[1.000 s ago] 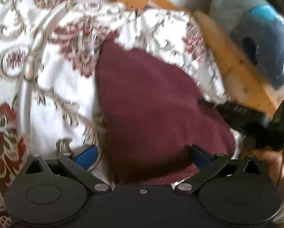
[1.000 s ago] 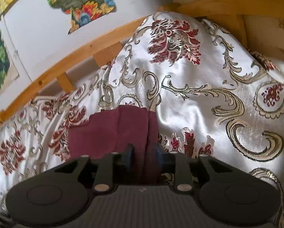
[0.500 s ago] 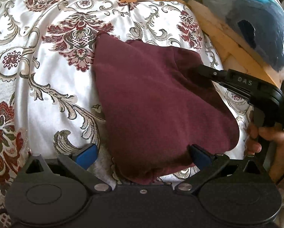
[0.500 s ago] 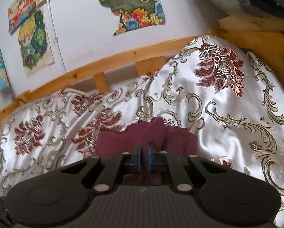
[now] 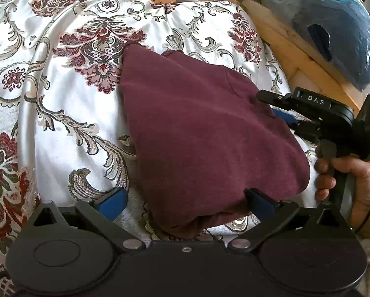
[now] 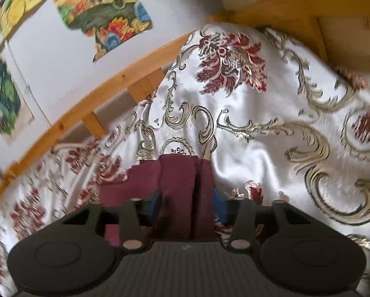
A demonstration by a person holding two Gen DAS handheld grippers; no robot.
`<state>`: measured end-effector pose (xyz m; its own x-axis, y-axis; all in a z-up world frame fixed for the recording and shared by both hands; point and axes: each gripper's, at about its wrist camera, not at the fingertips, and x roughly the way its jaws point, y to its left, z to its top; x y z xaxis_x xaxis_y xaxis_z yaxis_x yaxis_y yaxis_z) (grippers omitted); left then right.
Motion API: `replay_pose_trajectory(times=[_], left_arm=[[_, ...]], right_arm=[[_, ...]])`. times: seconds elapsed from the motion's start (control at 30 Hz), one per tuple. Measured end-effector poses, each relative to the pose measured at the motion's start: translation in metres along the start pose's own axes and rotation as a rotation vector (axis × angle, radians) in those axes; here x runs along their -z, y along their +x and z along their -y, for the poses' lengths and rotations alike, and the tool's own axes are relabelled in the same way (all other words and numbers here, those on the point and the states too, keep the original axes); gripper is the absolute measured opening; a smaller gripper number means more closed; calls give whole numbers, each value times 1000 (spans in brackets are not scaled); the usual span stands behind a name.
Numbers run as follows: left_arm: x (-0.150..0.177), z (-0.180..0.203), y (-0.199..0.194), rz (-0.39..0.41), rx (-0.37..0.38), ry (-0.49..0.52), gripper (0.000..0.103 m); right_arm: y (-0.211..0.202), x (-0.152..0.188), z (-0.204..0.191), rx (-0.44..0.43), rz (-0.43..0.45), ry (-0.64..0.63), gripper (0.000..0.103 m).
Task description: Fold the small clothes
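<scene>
A folded maroon garment (image 5: pixel 204 133) lies on the white floral bedspread (image 5: pixel 68 104). My left gripper (image 5: pixel 185 201) is open, its blue-padded fingers standing on either side of the garment's near edge. My right gripper (image 5: pixel 281 116) comes in from the right at the garment's far right edge. In the right wrist view the right gripper (image 6: pixel 188 204) has its blue pads parted, with bunched folds of the maroon garment (image 6: pixel 180 185) between them.
A wooden bed frame (image 5: pixel 291 49) runs along the back and right. A plastic-wrapped blue bundle (image 5: pixel 333 29) sits behind it at the upper right. Colourful pictures (image 6: pixel 103 7) hang on the white wall beyond the bed.
My right gripper was shut on the garment's edge half a second ago; its pads now stand apart. The left gripper stays open at the garment's near edge.
</scene>
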<state>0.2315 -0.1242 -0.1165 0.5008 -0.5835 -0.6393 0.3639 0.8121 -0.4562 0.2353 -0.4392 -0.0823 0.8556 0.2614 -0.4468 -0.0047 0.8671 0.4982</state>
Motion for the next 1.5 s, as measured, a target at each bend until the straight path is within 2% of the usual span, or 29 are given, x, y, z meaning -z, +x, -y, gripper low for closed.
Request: replay_pose_trajectory(times=[0.17,0.3,0.37,0.5,0.6,0.77,1.0,1.23,1.33,1.4,1.47,1.5], left_arm=[[-3,-10,-4,27,78,-73,102],[-5,-12,-8,72,148,-103,102],[-6,-13,-7,75,158,-115,102],[-8,-17,0,47,138,-143,102],[-7,-19,2,32,126,-140,102],[-6,-18,3,28,118,-117,102],[-5,-18,4,26,116,-107,102],[-5,-18,5,26,119,-111,102],[-5,-19,5,25,125,-117,102],[-5,-19,6,26,128,-116,102],[-5,-19,6,27,130,-111,102],[-5,-19,6,28,130,-109,102]], right_arm=[[16,-5,22,-76,-19,125,69],[26,-5,29,-135,-32,182,70],[30,-3,28,-136,-56,181,70],[39,3,26,-93,-110,165,70],[41,6,24,-87,-121,160,75],[41,8,21,-104,-123,158,81],[40,7,28,-144,-108,228,87],[36,6,37,-176,-91,316,88],[35,7,45,-191,-73,382,80],[37,8,52,-176,-75,422,60],[40,11,59,-160,-83,461,49],[41,12,62,-165,-85,481,48]])
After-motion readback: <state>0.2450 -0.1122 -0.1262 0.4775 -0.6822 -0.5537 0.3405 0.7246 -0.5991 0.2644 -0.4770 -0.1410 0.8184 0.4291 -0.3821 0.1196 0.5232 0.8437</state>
